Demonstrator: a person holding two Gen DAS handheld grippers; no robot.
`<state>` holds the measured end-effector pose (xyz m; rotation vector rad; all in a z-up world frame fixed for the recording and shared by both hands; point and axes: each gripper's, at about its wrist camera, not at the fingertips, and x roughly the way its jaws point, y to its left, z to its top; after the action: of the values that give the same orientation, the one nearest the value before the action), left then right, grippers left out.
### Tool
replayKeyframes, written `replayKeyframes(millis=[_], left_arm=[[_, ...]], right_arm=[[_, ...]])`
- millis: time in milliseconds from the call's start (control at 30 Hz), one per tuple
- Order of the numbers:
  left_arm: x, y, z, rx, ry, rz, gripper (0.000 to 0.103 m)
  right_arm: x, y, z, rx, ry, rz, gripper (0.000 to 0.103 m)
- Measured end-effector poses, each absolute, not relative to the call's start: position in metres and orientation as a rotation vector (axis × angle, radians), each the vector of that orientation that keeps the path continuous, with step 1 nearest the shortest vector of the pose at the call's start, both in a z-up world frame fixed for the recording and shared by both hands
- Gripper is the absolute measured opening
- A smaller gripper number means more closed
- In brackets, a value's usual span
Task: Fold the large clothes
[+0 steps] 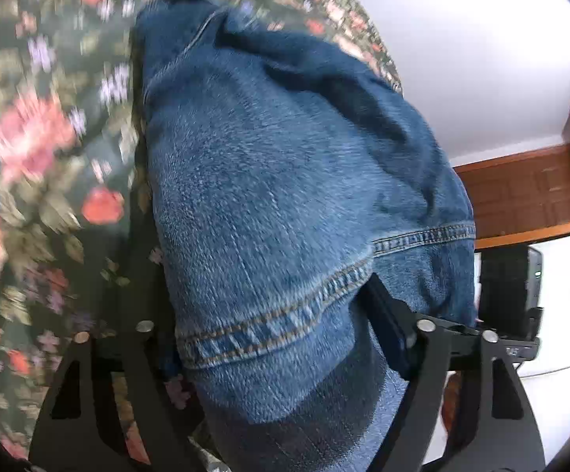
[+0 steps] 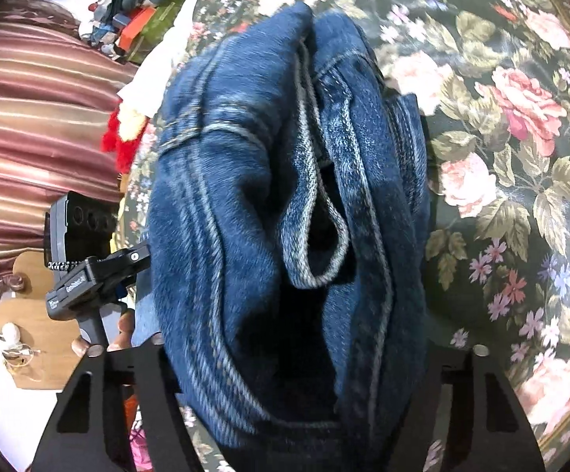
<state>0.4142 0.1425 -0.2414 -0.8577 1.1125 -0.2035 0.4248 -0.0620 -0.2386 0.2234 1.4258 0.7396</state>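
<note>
Blue denim jeans (image 1: 269, 181) fill the left wrist view, lifted in a thick bundle above the floral bedspread (image 1: 48, 129). A stitched hem lies across my left gripper (image 1: 261, 263), whose fingers are shut on the bundle; its right finger (image 1: 387, 314) shows under the cloth and the left one is mostly hidden. In the right wrist view the jeans (image 2: 222, 204) show seams and a folded band. They sit bunched between the fingers of my right gripper (image 2: 288, 267), which is shut on them. Both fingertips there are covered by denim.
The bedspread (image 2: 513, 149) spreads out to the right. A striped curtain (image 2: 37, 126), red and white cloth (image 2: 127, 126) and clutter (image 2: 135, 23) lie to the left. The other gripper's body (image 2: 80, 259) and a hand (image 2: 123, 326) are close by. A white wall and wooden furniture (image 1: 528, 192) stand behind.
</note>
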Motion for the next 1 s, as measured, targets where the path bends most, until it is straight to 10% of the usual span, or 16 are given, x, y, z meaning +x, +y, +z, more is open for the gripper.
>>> replayKeyframes(millis=[567, 1000], left_arm=[[0.345, 0.199, -0.113, -0.679, 0.958, -0.237, 0.069], [0.301, 0.255, -0.15, -0.681, 1.051, -0.222, 0.069]], right_arm=[[0.351, 0.006, -0.128, 0.136, 1.185, 0.779, 0.059], [0.308, 0.069, -0.165, 0.119, 1.248, 0.757, 0.057]])
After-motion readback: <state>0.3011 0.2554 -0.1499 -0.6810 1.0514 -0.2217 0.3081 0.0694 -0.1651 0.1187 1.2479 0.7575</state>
